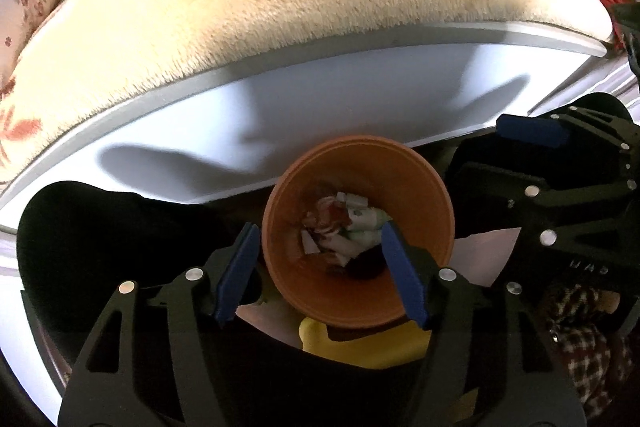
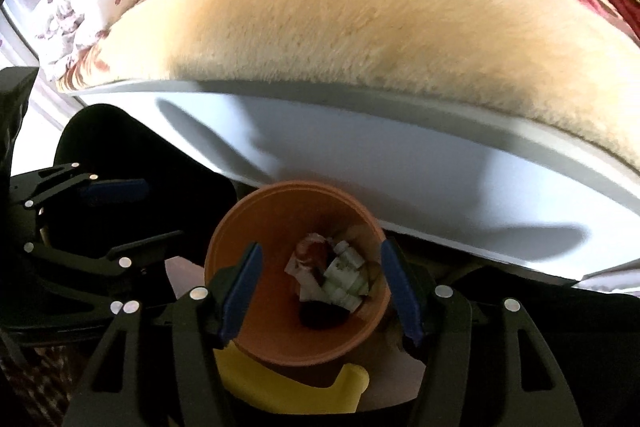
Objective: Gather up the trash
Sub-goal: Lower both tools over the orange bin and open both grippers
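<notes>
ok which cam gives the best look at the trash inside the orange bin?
Right wrist. The orange bin sits centred between the open jaws, so the crumpled trash on its bottom shows unobstructed. In the left wrist view the same trash is visible, but one fingertip covers its right edge and the bin sits off-centre.

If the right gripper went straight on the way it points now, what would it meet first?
Most likely the crumpled trash at the bottom of the orange bin. The right gripper points down into the bin's open mouth with jaws open and empty. Depth is unclear, so its fingers might catch the rim first.
</notes>
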Tool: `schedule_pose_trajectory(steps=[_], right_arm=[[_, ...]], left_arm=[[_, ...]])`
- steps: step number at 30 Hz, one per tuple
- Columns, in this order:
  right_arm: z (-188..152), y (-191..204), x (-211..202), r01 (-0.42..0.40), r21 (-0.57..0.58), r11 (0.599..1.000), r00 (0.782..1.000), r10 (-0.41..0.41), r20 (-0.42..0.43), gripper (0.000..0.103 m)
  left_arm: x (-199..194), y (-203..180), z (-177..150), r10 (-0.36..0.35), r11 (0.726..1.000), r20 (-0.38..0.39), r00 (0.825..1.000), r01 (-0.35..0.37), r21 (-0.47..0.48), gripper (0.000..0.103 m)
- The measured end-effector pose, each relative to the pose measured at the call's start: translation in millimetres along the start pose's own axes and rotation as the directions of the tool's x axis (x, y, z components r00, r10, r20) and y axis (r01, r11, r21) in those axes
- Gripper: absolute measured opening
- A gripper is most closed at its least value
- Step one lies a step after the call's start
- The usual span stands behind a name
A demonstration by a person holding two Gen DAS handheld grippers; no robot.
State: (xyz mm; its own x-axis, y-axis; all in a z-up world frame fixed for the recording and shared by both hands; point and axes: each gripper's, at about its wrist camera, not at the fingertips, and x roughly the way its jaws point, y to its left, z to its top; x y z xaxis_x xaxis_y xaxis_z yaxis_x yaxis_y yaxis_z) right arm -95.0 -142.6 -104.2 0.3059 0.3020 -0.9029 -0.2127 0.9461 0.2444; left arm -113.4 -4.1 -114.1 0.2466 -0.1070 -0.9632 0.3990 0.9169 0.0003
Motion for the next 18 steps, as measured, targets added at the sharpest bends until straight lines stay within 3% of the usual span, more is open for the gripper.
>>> schedule_pose_trajectory(steps=[12, 15, 17, 18], right_arm=[[3.2, -1.2, -12.2, 0.023, -0.009, 1.000, 0.997, -0.023, 0.068, 0.065], [11.0, 2.1, -25.2, 0.080, -0.049, 0.996, 0.989, -0.073, 0.130, 0.075], [21.1, 4.5, -37.7, 0.133, -0.077, 0.988, 0.974, -0.116, 0.193, 0.085], [27.1, 4.8, -45.6, 0.161, -0.086, 0.983, 0.963, -0.137, 0.232, 0.089]], left_arm=[[-25.6, 12.1, 16.2, 0.023, 0.999, 0.112, 0.993, -0.017, -0.051, 0.063], [-39.1, 17.0, 28.1, 0.053, 0.996, 0.176, 0.983, -0.041, -0.075, 0.069], [-51.1, 19.7, 38.8, 0.103, 0.992, 0.238, 0.966, -0.083, -0.092, 0.076], [-60.5, 21.6, 45.8, 0.133, 0.989, 0.286, 0.949, -0.107, -0.106, 0.077]])
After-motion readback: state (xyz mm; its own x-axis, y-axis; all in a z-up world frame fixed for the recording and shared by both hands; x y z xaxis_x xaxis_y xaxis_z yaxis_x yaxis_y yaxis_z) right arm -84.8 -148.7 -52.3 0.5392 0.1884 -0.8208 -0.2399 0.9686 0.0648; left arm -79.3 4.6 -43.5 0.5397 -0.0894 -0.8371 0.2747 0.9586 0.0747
